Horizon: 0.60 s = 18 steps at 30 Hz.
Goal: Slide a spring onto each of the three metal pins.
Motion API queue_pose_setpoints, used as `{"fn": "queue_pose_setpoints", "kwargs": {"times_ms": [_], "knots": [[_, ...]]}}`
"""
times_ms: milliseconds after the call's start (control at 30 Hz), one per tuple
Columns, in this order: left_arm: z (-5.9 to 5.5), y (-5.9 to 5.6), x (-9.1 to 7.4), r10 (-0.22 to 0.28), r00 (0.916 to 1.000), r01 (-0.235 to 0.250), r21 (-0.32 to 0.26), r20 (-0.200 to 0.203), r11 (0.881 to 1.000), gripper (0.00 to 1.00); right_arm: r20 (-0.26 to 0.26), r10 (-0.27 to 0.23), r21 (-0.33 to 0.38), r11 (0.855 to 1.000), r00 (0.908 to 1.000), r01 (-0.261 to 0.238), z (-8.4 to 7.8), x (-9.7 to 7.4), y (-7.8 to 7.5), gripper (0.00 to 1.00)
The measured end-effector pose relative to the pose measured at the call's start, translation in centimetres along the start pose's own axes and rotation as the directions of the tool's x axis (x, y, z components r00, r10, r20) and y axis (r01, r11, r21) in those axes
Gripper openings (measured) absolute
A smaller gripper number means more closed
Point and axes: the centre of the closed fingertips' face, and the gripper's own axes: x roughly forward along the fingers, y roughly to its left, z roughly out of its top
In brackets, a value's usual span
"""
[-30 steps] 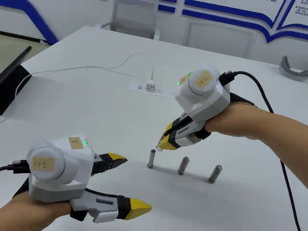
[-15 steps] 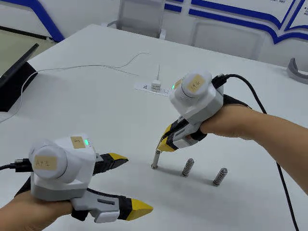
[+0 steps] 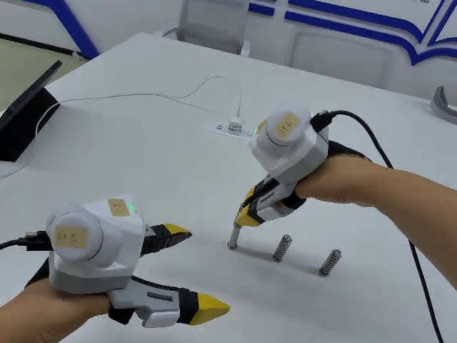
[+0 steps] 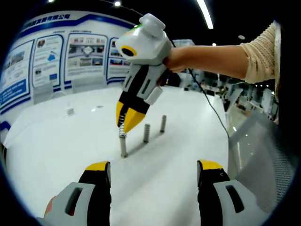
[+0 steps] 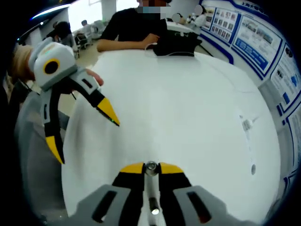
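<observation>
Three metal pins stand in a row on the white table (image 3: 143, 164). The middle pin (image 3: 283, 247) and the right pin (image 3: 330, 261) each wear a spring. The left pin (image 3: 233, 236) is bare along its shaft. My right gripper (image 3: 245, 216) is shut on a small spring (image 4: 122, 126), held just above this pin's (image 4: 123, 147) top; from the right gripper view the spring (image 5: 150, 165) sits pinched between the yellow tips. My left gripper (image 3: 193, 270) hovers open at the near left, apart from the pins, nothing between its fingers (image 4: 99, 170).
A white power strip (image 3: 232, 128) with a thin cable lies further back on the table. A dark monitor (image 3: 25, 114) stands at the left edge. In the right gripper view a person (image 5: 141, 23) sits behind a black bag at the table's far side.
My right gripper has shifted slightly down and left, bringing the spring over the left pin's top. The left gripper has stayed open and nearly still. The head camera moved a little.
</observation>
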Motion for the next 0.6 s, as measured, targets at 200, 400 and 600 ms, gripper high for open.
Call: {"fn": "queue_pose_setpoints", "kwargs": {"times_ms": [200,400,600], "knots": [[0.1,0.0,0.1,-0.002,1.0,0.002,0.0,0.0,1.0,0.76,-0.023,0.007,0.004,1.0,0.9997,-0.007,-0.5,0.8,0.0,0.13],[0.1,0.0,0.2,-0.004,1.0,0.004,-0.008,0.0,1.0,0.75,-0.039,0.015,0.013,1.0,0.9991,-0.015,-0.8,1.5,0.0,0.13],[0.0,0.1,0.2,-0.004,1.0,0.004,-0.023,0.002,1.0,0.72,-0.054,0.019,0.017,1.0,0.9984,-0.018,-1.0,2.3,0.1,0.13]]}}
